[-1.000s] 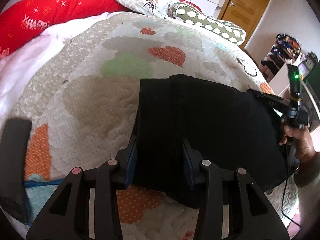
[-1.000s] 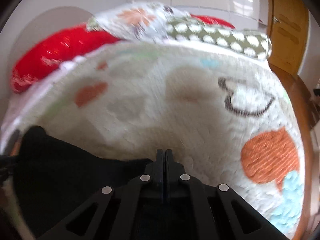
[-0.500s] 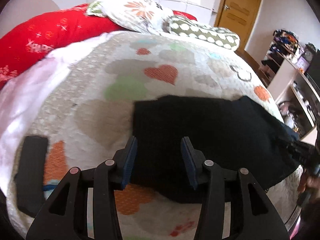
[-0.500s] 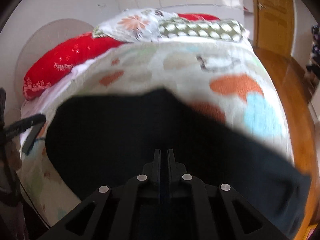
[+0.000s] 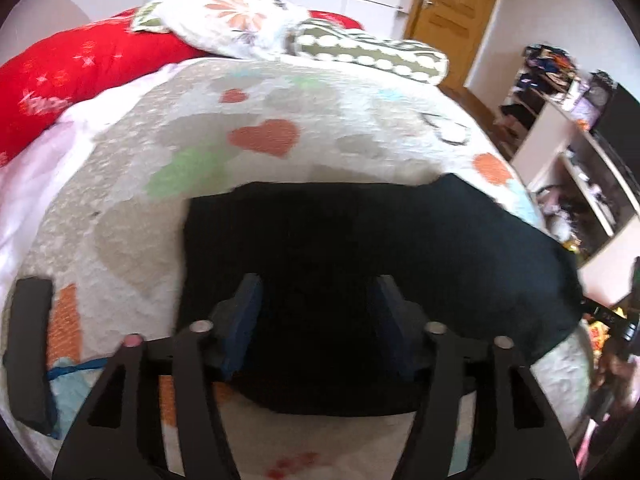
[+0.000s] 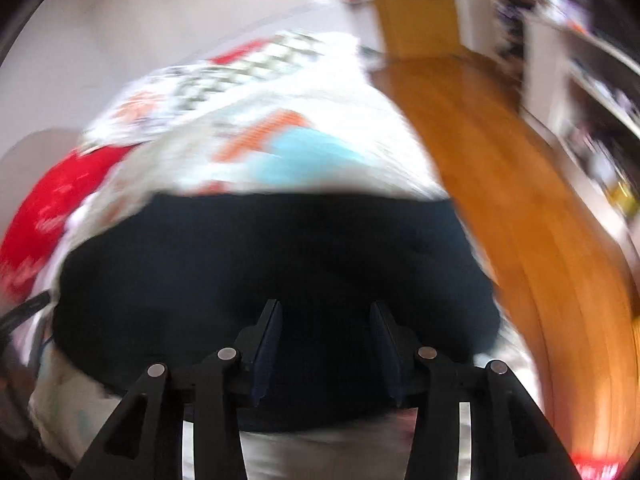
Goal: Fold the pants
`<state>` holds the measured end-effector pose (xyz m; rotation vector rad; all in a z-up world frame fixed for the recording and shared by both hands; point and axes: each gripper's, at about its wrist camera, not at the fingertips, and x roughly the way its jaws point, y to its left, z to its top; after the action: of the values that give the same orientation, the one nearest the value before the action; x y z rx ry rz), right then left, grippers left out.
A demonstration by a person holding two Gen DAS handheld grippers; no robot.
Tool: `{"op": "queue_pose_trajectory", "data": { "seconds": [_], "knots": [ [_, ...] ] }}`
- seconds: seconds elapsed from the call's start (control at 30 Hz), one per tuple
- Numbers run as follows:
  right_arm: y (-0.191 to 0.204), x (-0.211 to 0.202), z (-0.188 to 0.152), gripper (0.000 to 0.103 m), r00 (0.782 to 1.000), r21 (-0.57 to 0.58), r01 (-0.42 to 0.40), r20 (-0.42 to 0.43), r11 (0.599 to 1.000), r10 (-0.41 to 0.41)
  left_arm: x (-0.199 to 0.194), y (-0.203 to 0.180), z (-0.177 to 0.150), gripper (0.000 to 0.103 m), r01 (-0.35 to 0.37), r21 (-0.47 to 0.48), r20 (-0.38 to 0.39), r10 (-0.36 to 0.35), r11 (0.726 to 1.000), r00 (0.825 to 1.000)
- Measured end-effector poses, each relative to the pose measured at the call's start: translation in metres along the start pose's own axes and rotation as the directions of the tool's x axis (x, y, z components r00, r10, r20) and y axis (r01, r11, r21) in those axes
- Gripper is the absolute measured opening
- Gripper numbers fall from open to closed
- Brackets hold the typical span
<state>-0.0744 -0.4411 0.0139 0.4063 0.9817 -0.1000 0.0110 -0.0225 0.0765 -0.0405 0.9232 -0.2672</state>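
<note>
Two black grippers, left gripper (image 5: 316, 312) and right gripper (image 6: 326, 340), jaws just spreading apart, pinching nothing, above folded black fabric pants (image 5: 360, 264) on heart-patterned quilt (image 5: 240, 128).

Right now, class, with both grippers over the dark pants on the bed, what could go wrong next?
1. Both the left gripper and right gripper have just been opening their jaws; the pants lie loose, so the fold may slacken.
2. The pants' right end reaches the quilt edge and could slide toward the wooden floor.
3. The right wrist view is blurred, so a regrasp may miss.
</note>
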Motion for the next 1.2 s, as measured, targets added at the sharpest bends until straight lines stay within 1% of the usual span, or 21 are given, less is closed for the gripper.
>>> {"op": "queue_pose_trajectory", "data": {
  "seconds": [0.03, 0.07, 0.13, 0.2, 0.23, 0.33, 0.43, 0.53, 0.57, 0.67, 0.73, 0.77, 0.83, 0.87, 0.93, 1.0, 1.03, 1.07, 1.13, 1.17, 1.2],
  "knots": [
    [-0.012, -0.002, -0.003, 0.043, 0.998, 0.043, -0.067, -0.003, 0.997, 0.067, 0.002, -0.010, 0.001, 0.063, 0.020, 0.009, -0.011, -0.020, 1.000, 1.000],
    [-0.018, -0.008, -0.004, 0.043, 0.996, 0.070, -0.093, 0.006, 0.993, 0.093, 0.004, -0.015, 0.003, 0.063, 0.033, 0.016, -0.019, -0.032, 0.999, 0.999],
    [-0.023, -0.023, -0.006, 0.043, 0.995, 0.081, -0.097, 0.030, 0.992, 0.095, 0.011, -0.035, 0.007, 0.063, 0.075, 0.041, -0.043, -0.074, 0.996, 0.996],
    [-0.026, -0.040, -0.010, 0.043, 0.996, 0.079, -0.055, 0.070, 0.995, 0.050, 0.018, -0.061, 0.012, 0.063, 0.131, 0.080, -0.068, -0.126, 0.988, 0.990],
    [-0.029, -0.046, -0.012, 0.043, 0.995, 0.098, -0.063, 0.078, 0.993, 0.056, 0.020, -0.070, 0.014, 0.063, 0.146, 0.098, -0.077, -0.139, 0.984, 0.987],
    [-0.040, -0.052, -0.019, 0.044, 0.994, 0.160, -0.107, 0.053, 0.981, 0.100, 0.033, -0.117, 0.023, 0.063, 0.195, 0.194, -0.122, -0.174, 0.961, 0.977],
    [-0.050, -0.050, -0.031, 0.044, 0.993, 0.189, -0.117, 0.020, 0.975, 0.115, 0.051, -0.163, 0.034, 0.064, 0.272, 0.260, -0.187, -0.228, 0.927, 0.956],
    [-0.061, -0.042, -0.039, 0.045, 0.988, 0.235, -0.155, 0.022, 0.960, 0.154, 0.074, -0.207, 0.041, 0.064, 0.357, 0.299, -0.260, -0.284, 0.885, 0.923],
    [-0.066, -0.041, -0.042, 0.046, 0.985, 0.253, -0.170, 0.029, 0.953, 0.168, 0.085, -0.228, 0.043, 0.064, 0.393, 0.323, -0.293, -0.304, 0.861, 0.907],
    [-0.075, -0.033, -0.040, 0.048, 0.977, 0.298, -0.215, 0.062, 0.930, 0.206, 0.114, -0.277, 0.044, 0.064, 0.433, 0.366, -0.350, -0.309, 0.824, 0.884],
    [-0.080, -0.028, -0.039, 0.052, 0.970, 0.320, -0.245, 0.077, 0.915, 0.232, 0.128, -0.301, 0.044, 0.064, 0.445, 0.389, -0.375, -0.303, 0.806, 0.876],
    [-0.082, -0.026, -0.039, 0.054, 0.967, 0.332, -0.255, 0.082, 0.908, 0.242, 0.136, -0.312, 0.043, 0.064, 0.442, 0.409, -0.380, -0.292, 0.798, 0.878],
    [-0.083, -0.020, -0.039, 0.055, 0.965, 0.349, -0.263, 0.082, 0.900, 0.250, 0.147, -0.332, 0.042, 0.065, 0.411, 0.468, -0.357, -0.259, 0.782, 0.898],
    [-0.083, -0.018, -0.038, 0.055, 0.965, 0.349, -0.260, 0.082, 0.900, 0.247, 0.151, -0.340, 0.041, 0.065, 0.384, 0.498, -0.331, -0.239, 0.777, 0.913],
    [-0.083, -0.014, -0.035, 0.055, 0.967, 0.350, -0.256, 0.081, 0.901, 0.243, 0.161, -0.346, 0.043, 0.065, 0.369, 0.503, -0.329, -0.221, 0.782, 0.918],
    [-0.080, -0.011, -0.031, 0.047, 0.968, 0.349, -0.250, 0.089, 0.903, 0.234, 0.164, -0.345, 0.045, 0.065, 0.367, 0.492, -0.322, -0.226, 0.789, 0.919],
    [-0.079, -0.012, -0.028, 0.030, 0.969, 0.341, -0.246, 0.101, 0.907, 0.225, 0.161, -0.341, 0.044, 0.065, 0.371, 0.487, -0.320, -0.233, 0.791, 0.918],
    [-0.077, -0.014, -0.026, 0.020, 0.969, 0.330, -0.245, 0.120, 0.912, 0.217, 0.157, -0.336, 0.048, 0.065, 0.373, 0.475, -0.318, -0.240, 0.797, 0.917],
    [-0.066, -0.026, -0.019, 0.019, 0.970, 0.291, -0.228, 0.153, 0.929, 0.190, 0.147, -0.321, 0.056, 0.065, 0.380, 0.440, -0.307, -0.261, 0.814, 0.915],
    [-0.059, -0.032, -0.013, 0.018, 0.968, 0.256, -0.224, 0.173, 0.940, 0.184, 0.137, -0.309, 0.062, 0.065, 0.381, 0.419, -0.290, -0.276, 0.824, 0.916],
    [-0.048, -0.042, -0.007, 0.018, 0.963, 0.209, -0.224, 0.198, 0.952, 0.183, 0.124, -0.289, 0.072, 0.065, 0.375, 0.392, -0.258, -0.291, 0.840, 0.922]
  ]
}}
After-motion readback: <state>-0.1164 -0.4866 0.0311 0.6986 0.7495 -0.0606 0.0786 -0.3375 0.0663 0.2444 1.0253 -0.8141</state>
